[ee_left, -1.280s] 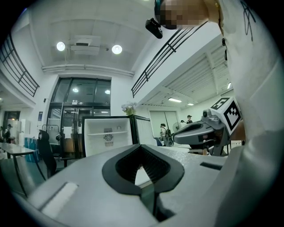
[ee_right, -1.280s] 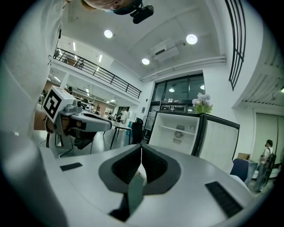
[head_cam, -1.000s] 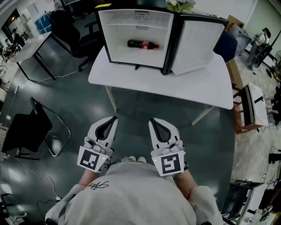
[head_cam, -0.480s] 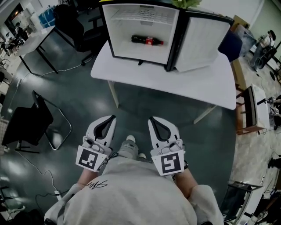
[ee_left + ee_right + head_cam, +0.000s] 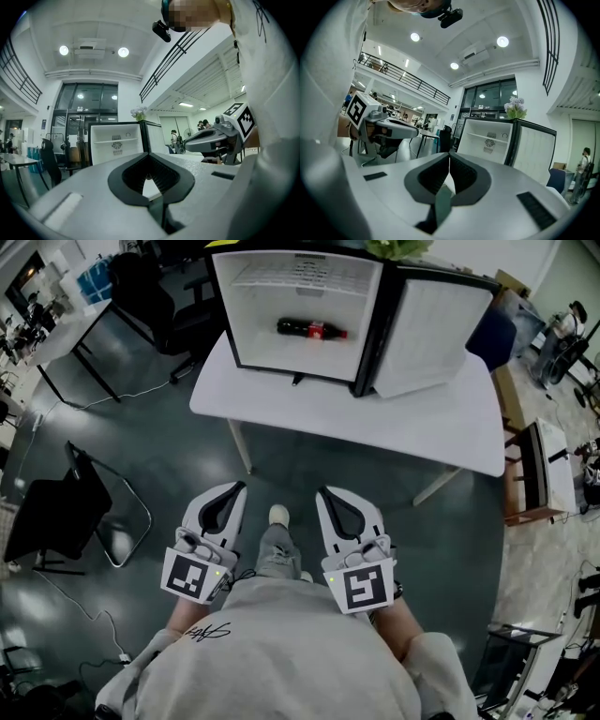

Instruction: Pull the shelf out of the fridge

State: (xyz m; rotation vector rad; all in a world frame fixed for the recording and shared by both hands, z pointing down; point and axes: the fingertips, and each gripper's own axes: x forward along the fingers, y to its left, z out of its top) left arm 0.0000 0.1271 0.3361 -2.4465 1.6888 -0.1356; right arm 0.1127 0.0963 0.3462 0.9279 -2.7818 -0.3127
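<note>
The shelf (image 5: 480,135) sits inside the fridge (image 5: 262,352), high up, and goes from wall to wall. A dark bottle (image 5: 311,330) lies on its side lower down in the fridge. The fridge door (image 5: 427,334) stands wide open on the right. Flowers (image 5: 398,247) sit on top of the fridge. The fridge stands on a white desk (image 5: 375,423).

The left hand-held gripper (image 5: 234,495) and the right hand-held gripper (image 5: 328,498) are well away from the desk, close to the person's body. Both are clenched tight with nothing in them (each points toward the fridge). A shoe (image 5: 278,515) shows between them.
</note>
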